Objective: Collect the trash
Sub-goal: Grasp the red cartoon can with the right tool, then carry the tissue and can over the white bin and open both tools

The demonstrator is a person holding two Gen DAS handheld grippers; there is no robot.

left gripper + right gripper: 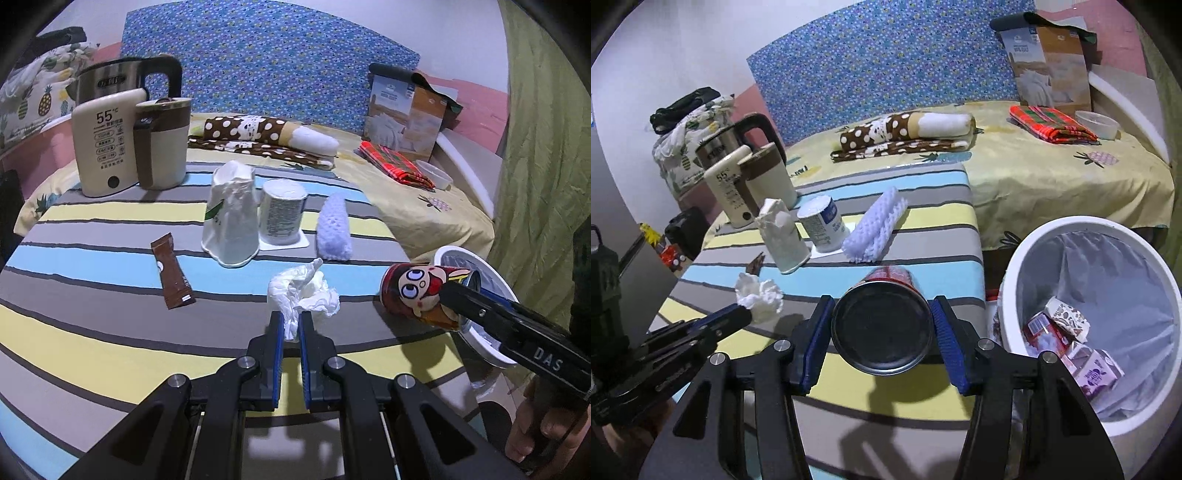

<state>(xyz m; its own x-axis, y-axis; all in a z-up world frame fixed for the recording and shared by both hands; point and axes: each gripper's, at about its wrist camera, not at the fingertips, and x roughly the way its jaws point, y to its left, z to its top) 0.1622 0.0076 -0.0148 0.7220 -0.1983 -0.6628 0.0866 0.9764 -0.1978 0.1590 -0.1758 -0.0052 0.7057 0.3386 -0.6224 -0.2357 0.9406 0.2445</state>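
The left tool (291,325) is clamped on a crumpled tissue (303,291) above the striped tabletop (92,229); the right tool (881,343) grips a cartoon-printed can (882,332) beside the white bin (1015,280).

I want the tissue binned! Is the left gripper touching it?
Touching. The left wrist view shows the left gripper shut, with the tissue pinched between its pads.

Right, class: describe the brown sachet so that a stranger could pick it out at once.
Start at the striped tablecloth. Left of the upturned paper cup lies the brown sachet, flat, in the open. It alone among the trash is slim, flat and dark brown; its neighbours are white or rounded.
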